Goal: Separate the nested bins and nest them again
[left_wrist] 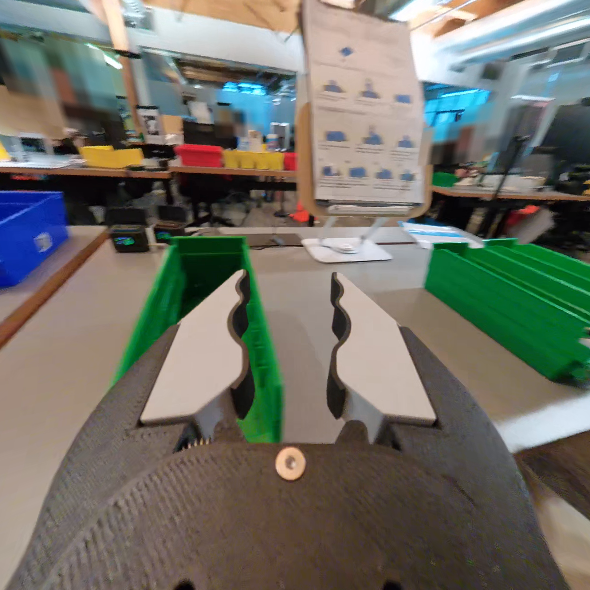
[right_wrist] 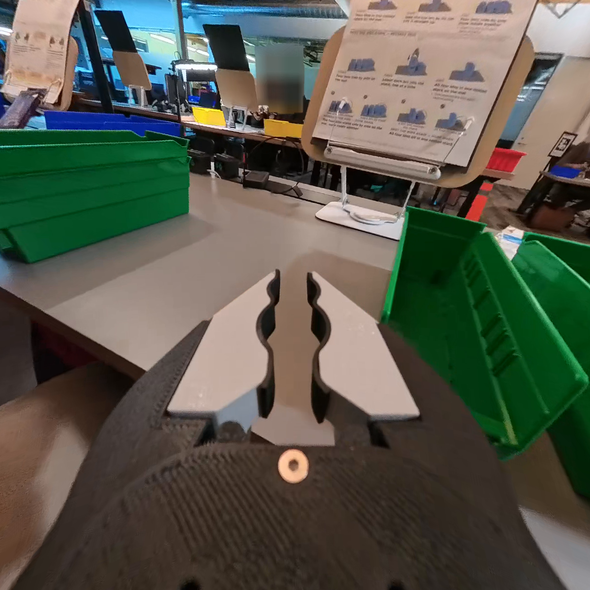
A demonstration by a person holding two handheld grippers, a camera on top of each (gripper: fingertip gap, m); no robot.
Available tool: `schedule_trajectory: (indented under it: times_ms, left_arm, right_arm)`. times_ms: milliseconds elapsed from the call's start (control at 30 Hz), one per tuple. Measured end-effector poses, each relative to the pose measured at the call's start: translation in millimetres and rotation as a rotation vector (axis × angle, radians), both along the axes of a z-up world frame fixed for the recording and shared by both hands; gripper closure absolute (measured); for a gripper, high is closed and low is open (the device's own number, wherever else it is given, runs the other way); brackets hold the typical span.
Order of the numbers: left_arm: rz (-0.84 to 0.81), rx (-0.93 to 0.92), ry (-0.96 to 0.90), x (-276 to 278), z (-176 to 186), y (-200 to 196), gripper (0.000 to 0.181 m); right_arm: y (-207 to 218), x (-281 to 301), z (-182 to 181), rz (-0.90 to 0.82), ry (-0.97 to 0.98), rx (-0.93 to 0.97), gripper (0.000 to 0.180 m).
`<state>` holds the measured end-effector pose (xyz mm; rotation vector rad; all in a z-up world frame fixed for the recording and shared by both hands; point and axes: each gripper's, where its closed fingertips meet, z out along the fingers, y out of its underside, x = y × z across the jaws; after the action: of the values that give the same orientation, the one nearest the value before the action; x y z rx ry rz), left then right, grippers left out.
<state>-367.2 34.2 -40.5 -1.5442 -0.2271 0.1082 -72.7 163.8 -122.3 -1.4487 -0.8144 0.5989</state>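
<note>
In the left wrist view my left gripper (left_wrist: 289,274) is open and empty. Its left finger (left_wrist: 207,344) hangs over a single long green bin (left_wrist: 261,367) that lies lengthwise on the grey table (left_wrist: 303,319). The bin's right wall runs up the gap between the fingers. A stack of nested green bins (left_wrist: 510,303) lies to the right. In the right wrist view my right gripper (right_wrist: 292,274) is empty over bare table, its fingers a narrow gap apart. A nested green stack (right_wrist: 95,191) lies at the left. Two separate green bins (right_wrist: 463,335) (right_wrist: 558,303) lie at the right.
A sheet of pictures on a white stand (right_wrist: 415,95) stands at the table's back, also in the left wrist view (left_wrist: 364,127). Black boxes (left_wrist: 129,241) and a cable (right_wrist: 287,188) lie behind. A blue bin (left_wrist: 28,233) sits far left. The table's front edge (right_wrist: 95,348) is near.
</note>
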Motion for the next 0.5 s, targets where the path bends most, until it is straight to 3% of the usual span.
schedule_trajectory:
  times_ms: [133, 167, 200, 267, 433, 500]
  left_arm:
    - [0.143, -0.111, -0.016, -68, -24, -15, 0.129]
    - [0.152, -0.165, -0.014, -79, -37, -16, 0.134]
    - [0.106, -0.226, -0.013, -80, -51, -14, 0.150]
    - [0.061, -0.326, -0.066, -83, -74, -11, 0.152]
    - [0.128, -0.298, -0.012, -93, -73, -14, 0.170]
    - [0.141, -0.243, -0.007, -94, -64, -15, 0.166]
  right_arm:
    - [11, 8, -3, -0.027, 0.034, -0.061, 0.164]
    - [13, 9, -4, -0.028, 0.040, -0.077, 0.164]
    - [13, 9, -5, -0.027, 0.045, -0.090, 0.164]
    - [12, 7, -7, -0.021, 0.035, -0.089, 0.164]
    - [12, 7, -7, -0.027, -0.013, -0.034, 0.165]
    - [11, 7, -7, -0.023, -0.008, -0.042, 0.165]
